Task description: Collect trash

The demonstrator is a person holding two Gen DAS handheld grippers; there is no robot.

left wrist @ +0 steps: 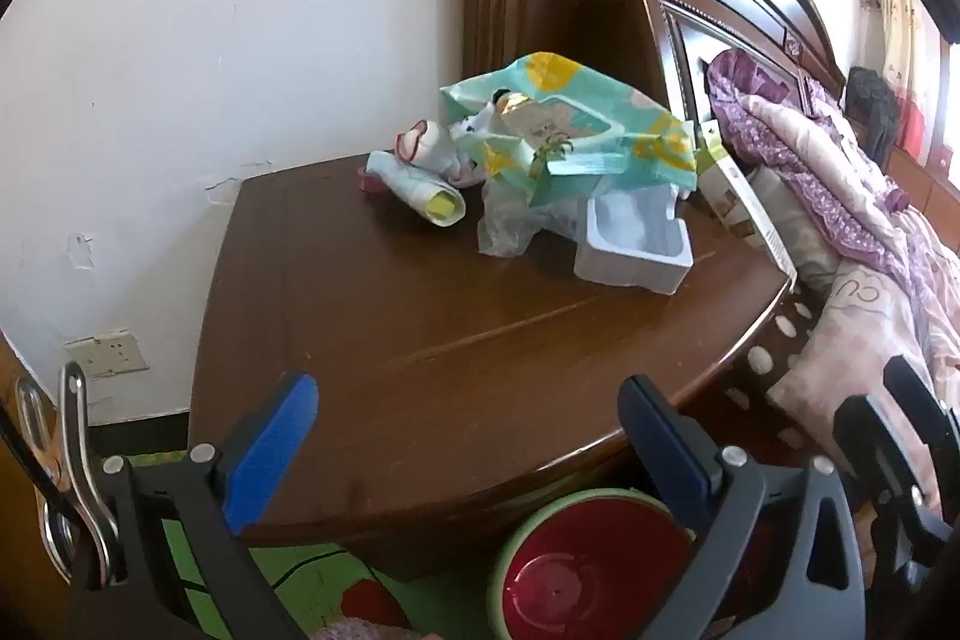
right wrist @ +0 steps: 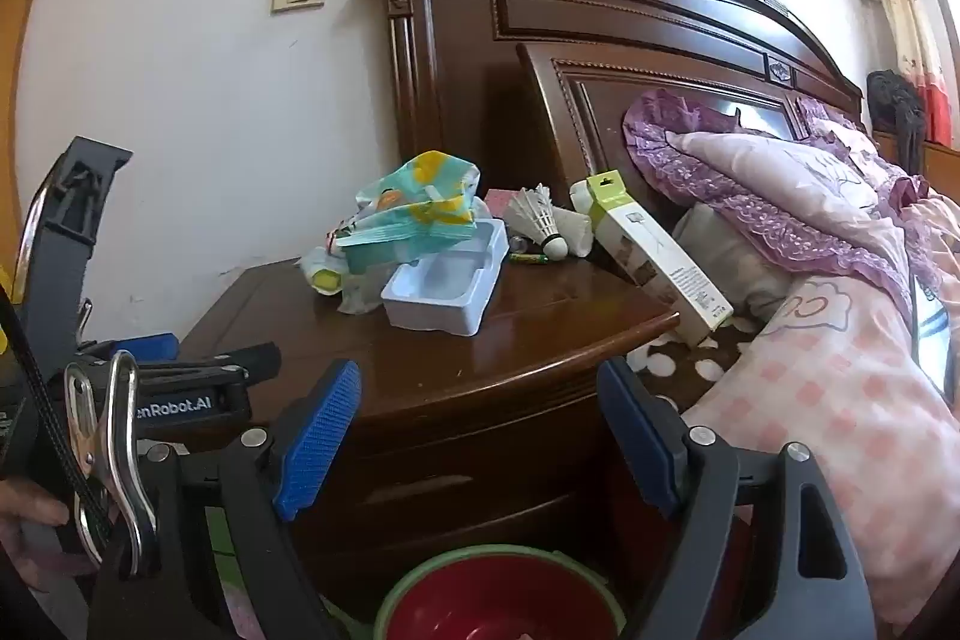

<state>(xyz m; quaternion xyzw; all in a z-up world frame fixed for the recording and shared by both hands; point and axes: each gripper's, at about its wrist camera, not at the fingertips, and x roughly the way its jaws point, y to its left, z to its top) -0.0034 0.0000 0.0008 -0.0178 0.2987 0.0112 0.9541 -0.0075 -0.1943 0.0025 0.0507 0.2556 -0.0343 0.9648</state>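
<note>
While fingers gape — crinkled plastic bag (left wrist: 558, 124) beside moulded tray (left wrist: 633, 241).

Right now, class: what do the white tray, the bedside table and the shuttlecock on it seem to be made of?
White tray: looks like thin moulded plastic, matte, with rounded formed compartments; possibly foam.
Bedside table: dark varnished wood, glossy, with grain and reflections showing.
Shuttlecock: white vanes that look like feathers, maybe plastic, on a rounded white base that may be cork or foam.
</note>
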